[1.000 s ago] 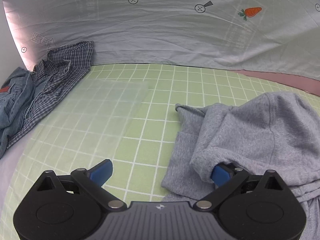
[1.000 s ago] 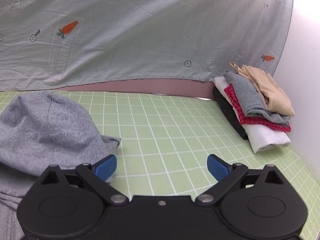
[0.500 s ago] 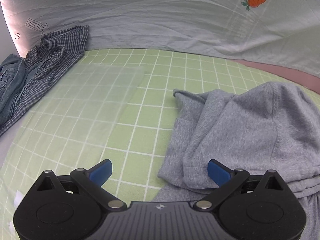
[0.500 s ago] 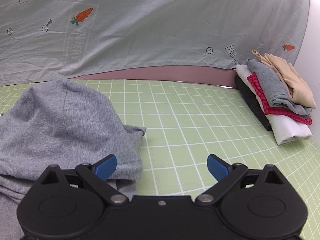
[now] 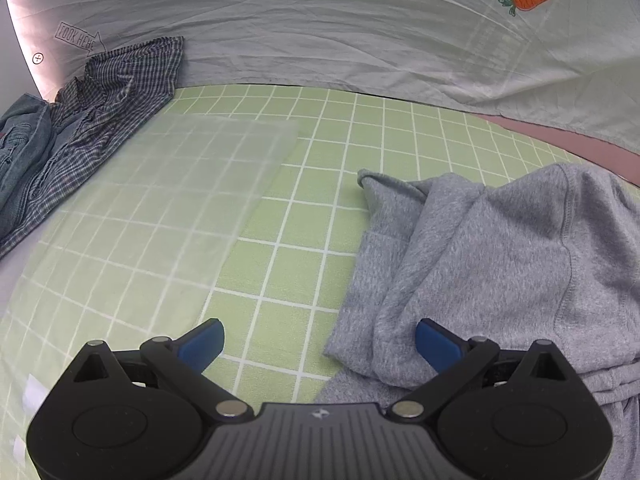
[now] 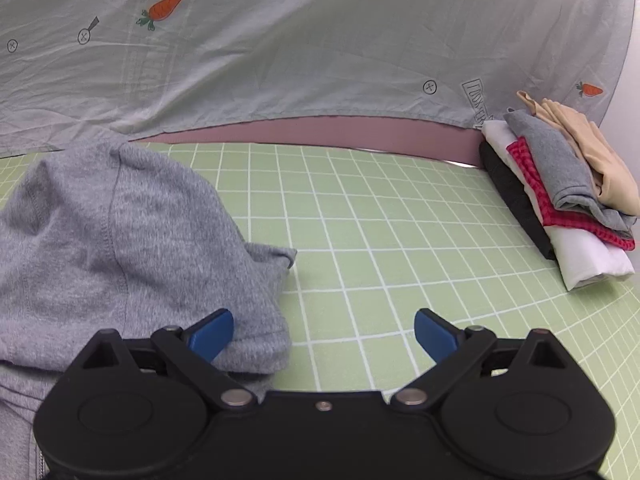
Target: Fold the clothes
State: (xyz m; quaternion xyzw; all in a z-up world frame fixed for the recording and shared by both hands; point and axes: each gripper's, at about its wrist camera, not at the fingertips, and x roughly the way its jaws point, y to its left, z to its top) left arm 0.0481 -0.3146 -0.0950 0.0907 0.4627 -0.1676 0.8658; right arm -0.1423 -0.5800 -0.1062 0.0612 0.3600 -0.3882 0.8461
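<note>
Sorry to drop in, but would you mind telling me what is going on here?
A person is folding clothes with a handheld gripper in each hand. A grey hoodie lies bunched on the green grid mat. The left gripper and right gripper are both open at the hoodie's two sides, gripping nothing. A folded stack sits at the right; a plaid shirt waits at the left.

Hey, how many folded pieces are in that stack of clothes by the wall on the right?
5 visible in the stack: black at the bottom, then white, red check, grey and beige on top. More may be hidden inside.
</note>
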